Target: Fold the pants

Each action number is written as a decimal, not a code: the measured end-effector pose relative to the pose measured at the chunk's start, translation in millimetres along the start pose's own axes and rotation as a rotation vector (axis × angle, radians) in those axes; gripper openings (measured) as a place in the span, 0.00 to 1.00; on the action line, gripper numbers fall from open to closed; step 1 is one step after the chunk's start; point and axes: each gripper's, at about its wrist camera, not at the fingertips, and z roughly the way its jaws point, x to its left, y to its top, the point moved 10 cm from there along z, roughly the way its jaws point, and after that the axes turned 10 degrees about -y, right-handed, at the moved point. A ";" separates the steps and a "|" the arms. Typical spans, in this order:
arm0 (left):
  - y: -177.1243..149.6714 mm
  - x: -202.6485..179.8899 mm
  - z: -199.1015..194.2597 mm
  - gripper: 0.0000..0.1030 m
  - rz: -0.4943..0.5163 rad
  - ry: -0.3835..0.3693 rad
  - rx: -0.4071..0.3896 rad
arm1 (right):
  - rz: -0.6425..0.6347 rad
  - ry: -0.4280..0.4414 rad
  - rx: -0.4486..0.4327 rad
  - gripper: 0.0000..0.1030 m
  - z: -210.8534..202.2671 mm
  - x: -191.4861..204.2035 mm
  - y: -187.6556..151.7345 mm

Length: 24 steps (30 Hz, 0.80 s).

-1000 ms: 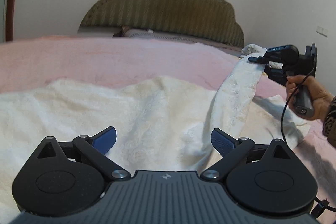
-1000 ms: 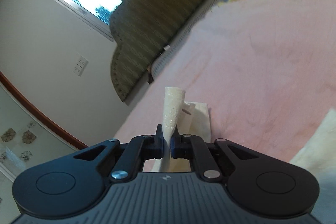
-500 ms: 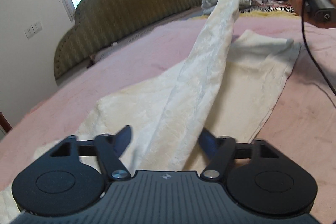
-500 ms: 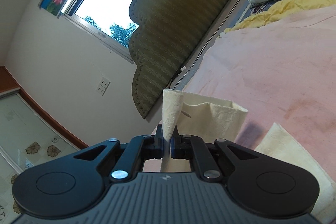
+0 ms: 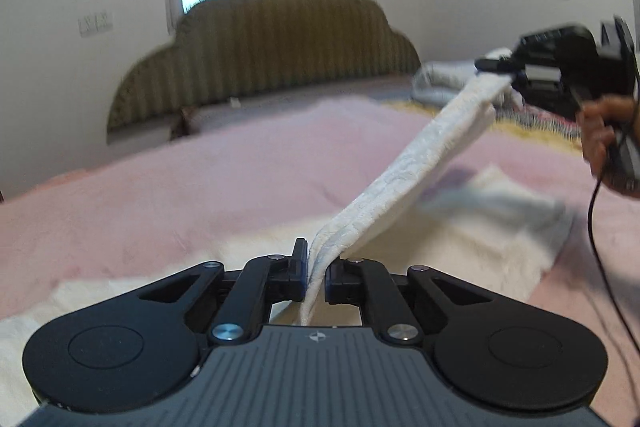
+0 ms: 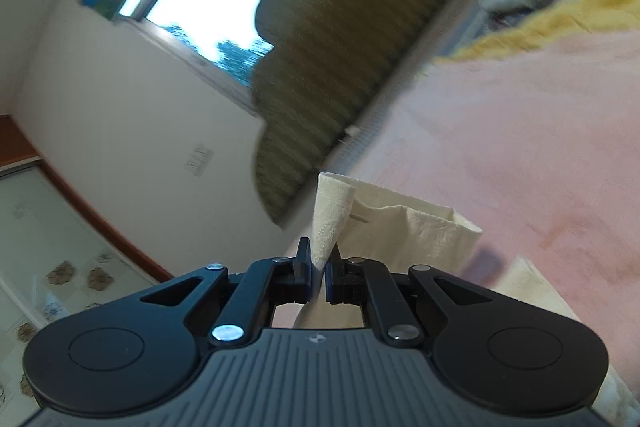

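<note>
The cream-white pants [image 5: 420, 155] stretch as a taut band from my left gripper [image 5: 316, 275] up to my right gripper [image 5: 496, 65] at the far right, which a hand [image 5: 600, 139] holds. My left jaws are closing, and their pads press on the fabric edge. The rest of the pants lies on the pink bed below the band. In the right wrist view my right gripper [image 6: 319, 267] is shut on a pinched fold of the pants [image 6: 332, 215], with the leg opening hanging just beyond it.
A pink bedspread [image 5: 200, 187] covers the bed. An olive striped headboard [image 5: 264, 47] stands at the back under a window. Rumpled white bedding [image 5: 440, 79] and a yellow blanket [image 6: 560, 23] lie near the head of the bed at right.
My left jaws went from wide open to pinched on the pants edge, and the gripper lifted it slightly. The right gripper rose with its end, and the fabric between them pulled taut.
</note>
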 end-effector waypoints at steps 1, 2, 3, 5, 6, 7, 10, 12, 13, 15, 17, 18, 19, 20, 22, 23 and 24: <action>2.9 -2.3 -4.2 0.09 0.024 -0.006 -0.006 | -0.024 0.043 -0.033 0.07 -9.0 8.8 2.6; 1.3 -9.6 -5.7 0.09 0.057 -0.035 0.016 | -0.043 0.074 -0.058 0.06 -19.3 13.9 3.6; -5.3 -16.9 -5.3 0.09 0.081 -0.067 0.048 | -0.056 0.062 -0.065 0.06 -27.4 11.7 1.9; -27.0 -31.5 -1.1 0.09 0.114 -0.122 0.115 | -0.060 -0.030 -0.033 0.07 -34.9 -11.3 -9.4; -42.0 -38.9 3.2 0.09 0.137 -0.144 0.151 | -0.056 -0.087 -0.004 0.07 -36.4 -28.2 -18.0; -52.0 -44.1 5.8 0.09 0.156 -0.154 0.174 | -0.036 -0.147 0.028 0.07 -37.8 -48.0 -28.4; -70.3 -49.7 9.0 0.09 0.181 -0.161 0.200 | 0.083 -0.231 0.085 0.07 -46.7 -97.7 -56.7; -69.1 -47.0 6.1 0.09 0.172 -0.171 0.195 | 0.106 -0.258 0.086 0.07 -54.7 -112.1 -68.6; -67.5 -46.2 4.5 0.09 0.173 -0.176 0.192 | 0.110 -0.261 0.083 0.07 -58.6 -114.9 -71.3; -67.9 -45.6 2.7 0.09 0.185 -0.187 0.195 | 0.114 -0.262 0.070 0.07 -67.2 -116.3 -73.5; -74.1 -46.8 5.7 0.09 0.202 -0.191 0.212 | 0.096 -0.269 0.064 0.07 -73.6 -113.2 -74.9; -78.7 -47.6 8.8 0.09 0.207 -0.192 0.223 | 0.080 -0.279 0.067 0.07 -75.4 -112.5 -75.3; -82.9 -48.4 12.3 0.09 0.205 -0.192 0.235 | 0.057 -0.293 0.075 0.07 -75.5 -112.1 -76.2; -85.3 -48.2 13.6 0.09 0.201 -0.190 0.238 | 0.027 -0.321 0.097 0.07 -73.1 -114.6 -77.0; -83.6 -47.8 11.1 0.15 0.194 -0.188 0.235 | 0.010 -0.356 0.140 0.07 -68.0 -120.9 -80.9; -82.8 -46.4 10.0 0.22 0.184 -0.187 0.237 | 0.010 -0.355 0.145 0.09 -68.5 -120.9 -80.4; -82.6 -45.1 8.8 0.29 0.174 -0.189 0.245 | 0.006 -0.360 0.144 0.11 -70.7 -119.8 -78.3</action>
